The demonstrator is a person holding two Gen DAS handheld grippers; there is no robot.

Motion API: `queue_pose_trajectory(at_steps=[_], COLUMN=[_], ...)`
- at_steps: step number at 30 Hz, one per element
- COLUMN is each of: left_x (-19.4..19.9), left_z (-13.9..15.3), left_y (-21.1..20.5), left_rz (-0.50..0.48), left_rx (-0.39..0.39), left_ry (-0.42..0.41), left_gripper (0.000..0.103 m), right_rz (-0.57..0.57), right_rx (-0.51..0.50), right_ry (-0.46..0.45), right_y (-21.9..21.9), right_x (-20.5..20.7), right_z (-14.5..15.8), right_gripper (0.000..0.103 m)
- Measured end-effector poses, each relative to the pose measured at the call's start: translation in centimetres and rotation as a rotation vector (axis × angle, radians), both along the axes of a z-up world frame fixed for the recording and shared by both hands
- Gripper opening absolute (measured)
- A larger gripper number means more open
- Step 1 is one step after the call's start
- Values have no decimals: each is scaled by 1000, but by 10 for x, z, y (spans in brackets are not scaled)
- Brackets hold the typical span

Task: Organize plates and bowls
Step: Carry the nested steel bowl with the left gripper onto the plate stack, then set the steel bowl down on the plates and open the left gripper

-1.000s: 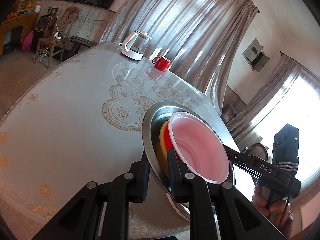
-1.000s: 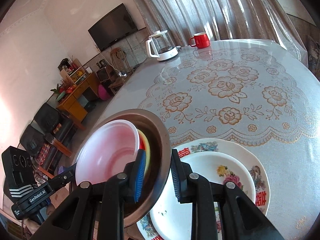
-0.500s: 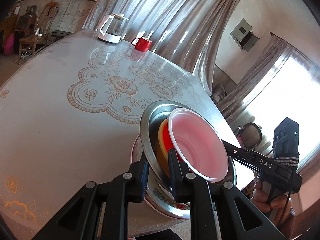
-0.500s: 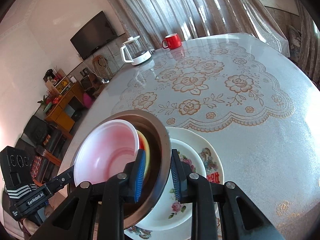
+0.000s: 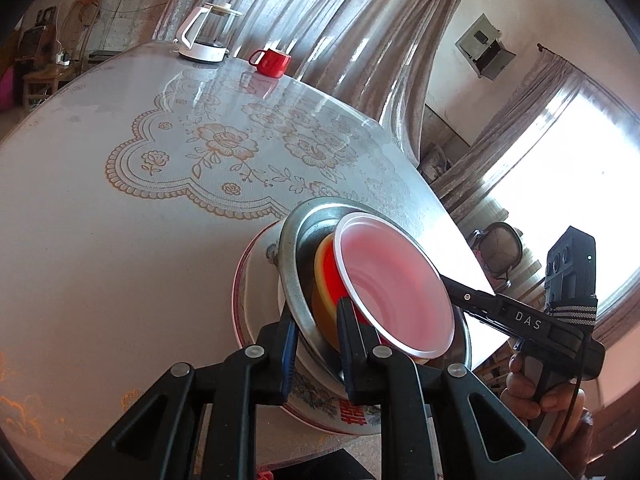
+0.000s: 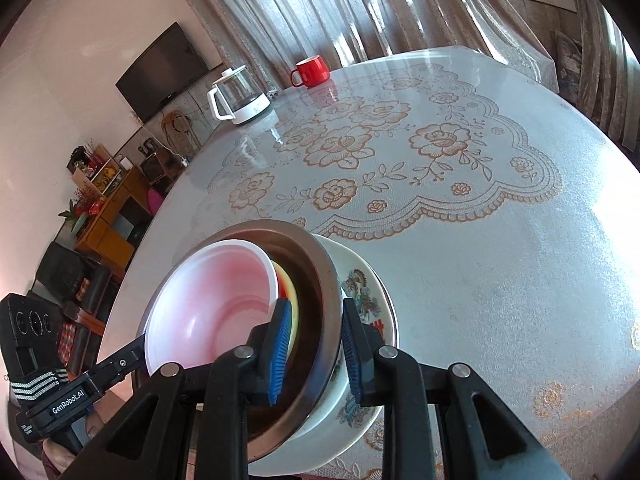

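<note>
A steel bowl (image 5: 294, 252) holds a yellow-red bowl (image 5: 326, 268) and a pink plastic bowl (image 5: 394, 284) nested inside. It sits low over a stack of floral plates (image 5: 256, 280) near the table's front edge. My left gripper (image 5: 318, 322) is shut on the steel bowl's rim. My right gripper (image 6: 314, 340) is shut on the opposite rim of the steel bowl (image 6: 320, 276), with the pink bowl (image 6: 216, 304) and floral plates (image 6: 360, 280) in its view. Whether the steel bowl touches the plates is hidden.
A round table (image 5: 100, 240) carries a glass cover over a lace cloth. A white kettle (image 5: 206, 34) and a red mug (image 5: 272, 62) stand at the far edge. Curtains hang behind the table.
Both grippers have carried the steel bowl stack forward and down over the floral plates. The plates now lie directly under the bowl.
</note>
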State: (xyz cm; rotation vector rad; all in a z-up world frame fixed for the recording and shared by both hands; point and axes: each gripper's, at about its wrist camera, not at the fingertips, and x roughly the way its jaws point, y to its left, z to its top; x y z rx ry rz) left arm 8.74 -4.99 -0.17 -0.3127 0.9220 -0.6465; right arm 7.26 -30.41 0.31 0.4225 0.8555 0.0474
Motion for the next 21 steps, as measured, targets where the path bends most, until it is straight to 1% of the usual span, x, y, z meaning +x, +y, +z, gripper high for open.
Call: queue_pose_trajectory(at_steps=[3, 12, 21], left_x=[0, 0, -3], left_z=[-2, -10, -10], left_y=[-1, -1, 0], left_rz=[-5, -14, -17], left_rx=[-1, -9, -10], left_ry=[9, 35, 36], left_gripper=[18, 18, 18], right_rz=[-9, -14, -10], right_rx=[4, 9, 4], right_ry=[16, 24, 26], right_y=[-2, -6, -4], right_x=[-1, -2, -2], right_z=[-5, -9, -9], right_gripper=[24, 24, 24])
